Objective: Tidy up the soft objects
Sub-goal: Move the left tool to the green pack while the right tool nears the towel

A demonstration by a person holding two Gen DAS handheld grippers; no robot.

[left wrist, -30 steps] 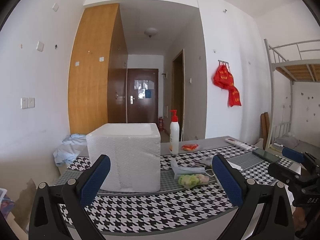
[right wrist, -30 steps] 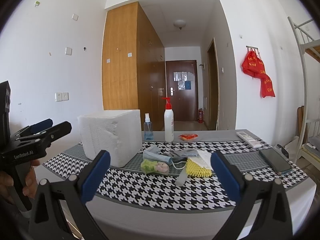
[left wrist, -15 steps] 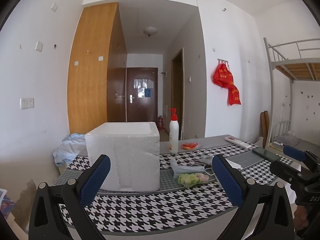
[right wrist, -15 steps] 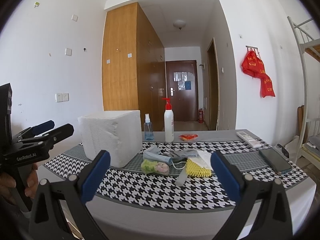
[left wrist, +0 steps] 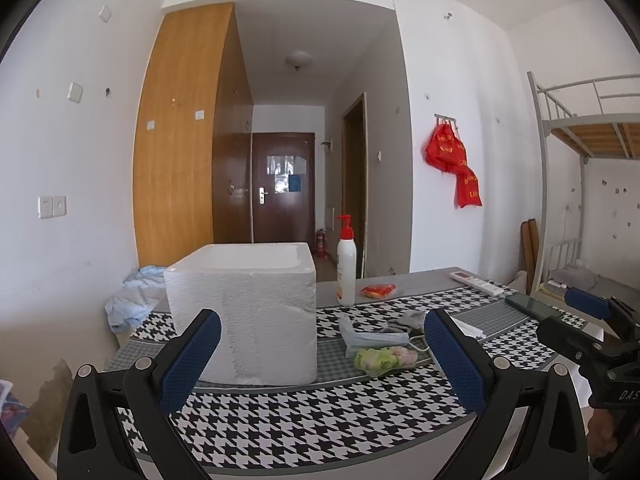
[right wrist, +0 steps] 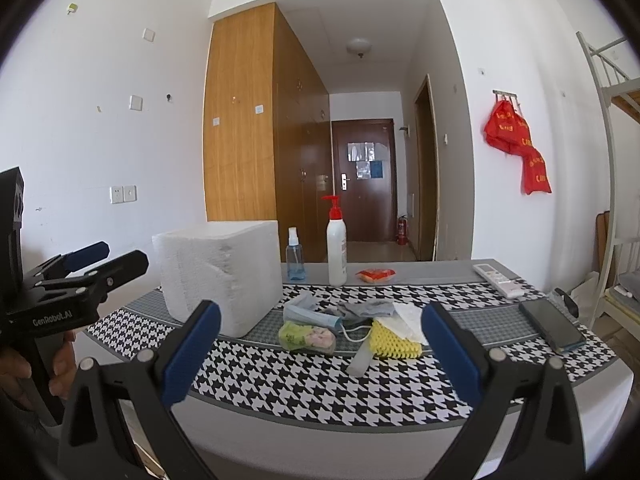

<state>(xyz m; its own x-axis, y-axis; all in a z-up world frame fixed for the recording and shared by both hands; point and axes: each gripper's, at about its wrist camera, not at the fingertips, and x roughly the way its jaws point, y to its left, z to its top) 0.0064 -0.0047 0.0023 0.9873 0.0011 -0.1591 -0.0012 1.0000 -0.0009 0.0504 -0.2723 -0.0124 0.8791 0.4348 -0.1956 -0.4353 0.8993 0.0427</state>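
A heap of soft things lies mid-table on the houndstooth cloth [right wrist: 320, 384]: a green packet [right wrist: 306, 336], a blue face mask [right wrist: 308, 312], a grey cloth [right wrist: 364, 308], a white tissue [right wrist: 408, 316] and a yellow sponge [right wrist: 392, 344]. To their left stands a white foam box [right wrist: 220, 276], its top open in the left wrist view [left wrist: 240, 312]. My right gripper [right wrist: 320, 316] is open, short of the table edge and facing the heap. My left gripper [left wrist: 320, 320] is open too, facing the box and the green packet [left wrist: 384, 360]. Neither holds anything.
At the back stand a pump bottle [right wrist: 336, 252] and a small spray bottle [right wrist: 295, 260], with a red packet [right wrist: 376, 275] beside them. A remote [right wrist: 498, 279] and a phone [right wrist: 552, 328] lie at the right. A bunk bed [left wrist: 580, 128] stands further right.
Each gripper has risen slightly in the other's view. Both stay open, and nothing on the table has moved.
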